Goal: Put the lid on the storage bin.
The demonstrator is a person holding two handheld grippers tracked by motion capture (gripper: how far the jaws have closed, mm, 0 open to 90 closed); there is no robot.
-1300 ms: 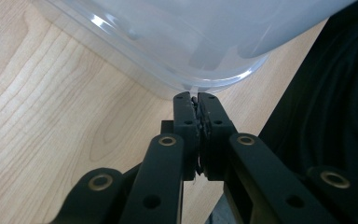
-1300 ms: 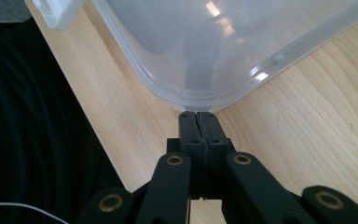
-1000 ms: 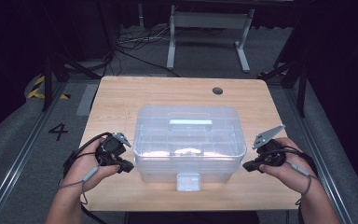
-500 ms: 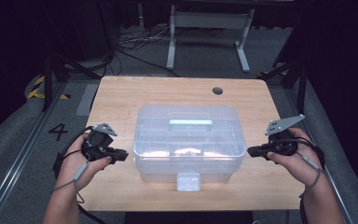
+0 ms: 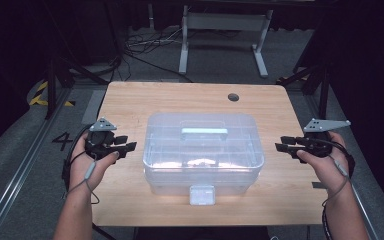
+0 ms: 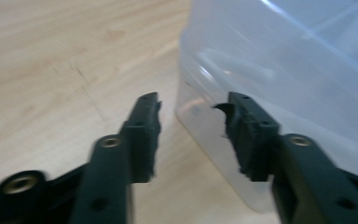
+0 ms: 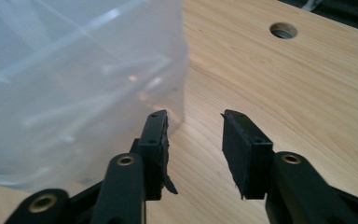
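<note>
Currently the left gripper [image 5: 125, 146] has just been opening, jaws parted and empty, the clear box [image 5: 203, 150] just beyond its tips. Right gripper [image 5: 283, 144]: likewise parted, empty, box beside its fingers [image 7: 154, 149]. Its view adds the table hole [image 7: 283, 31].

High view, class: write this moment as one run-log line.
left gripper: open, jaws just opened, nothing between | right gripper: open, jaws just opened, nothing between | clear lidded box: centred on table, untouched

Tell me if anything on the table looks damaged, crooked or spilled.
Nothing stands out. The clear plastic box sits square on the wooden table with its lid on and front latch down. The left gripper and right gripper flank it, jaws just opened, nothing between them.
</note>
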